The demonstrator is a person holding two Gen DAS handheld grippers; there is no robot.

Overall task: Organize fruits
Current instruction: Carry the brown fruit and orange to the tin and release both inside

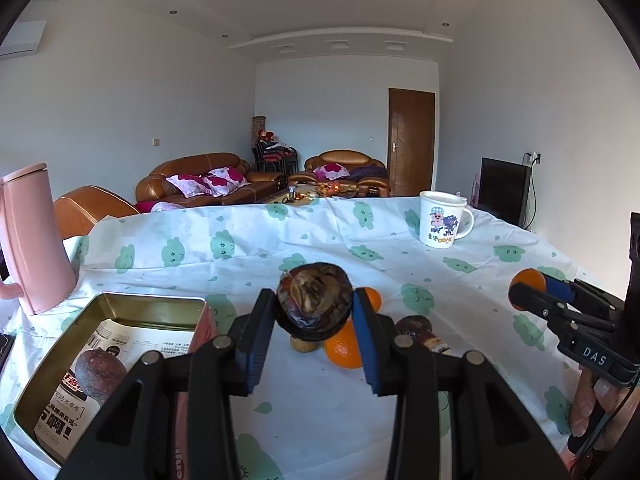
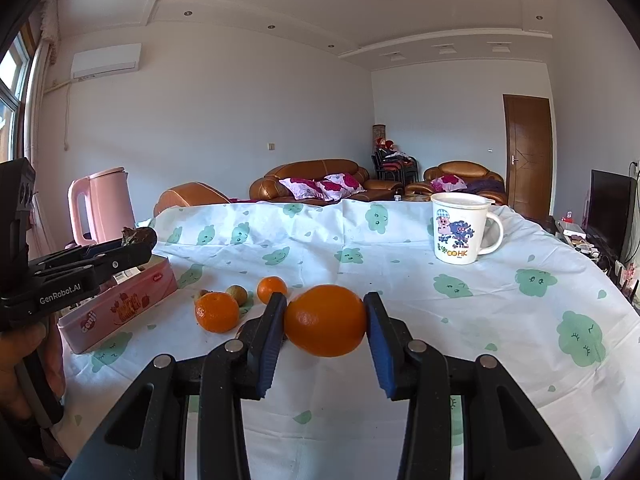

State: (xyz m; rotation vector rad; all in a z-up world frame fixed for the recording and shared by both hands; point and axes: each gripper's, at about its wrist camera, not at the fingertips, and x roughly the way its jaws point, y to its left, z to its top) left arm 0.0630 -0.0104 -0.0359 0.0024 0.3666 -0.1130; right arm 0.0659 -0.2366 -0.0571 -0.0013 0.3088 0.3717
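My left gripper (image 1: 314, 308) is shut on a dark wrinkled passion fruit (image 1: 314, 300), held above the table. Down to its left is an open pink tin (image 1: 60, 364) with another brown passion fruit (image 1: 98, 374) inside. My right gripper (image 2: 326, 320) is shut on a large orange (image 2: 326, 320), held above the cloth. On the table lie two smaller oranges (image 2: 217, 312) (image 2: 272, 289), a small greenish-brown fruit (image 2: 237, 294) and another dark fruit (image 1: 418, 330). The right gripper also shows in the left wrist view (image 1: 528, 292), the left gripper in the right wrist view (image 2: 136, 246).
A white cartoon mug (image 2: 460, 228) stands at the far right of the table. A pink kettle (image 1: 28, 240) stands at the far left. The table has a white cloth with green clouds (image 2: 440, 312). Sofas and a door lie beyond.
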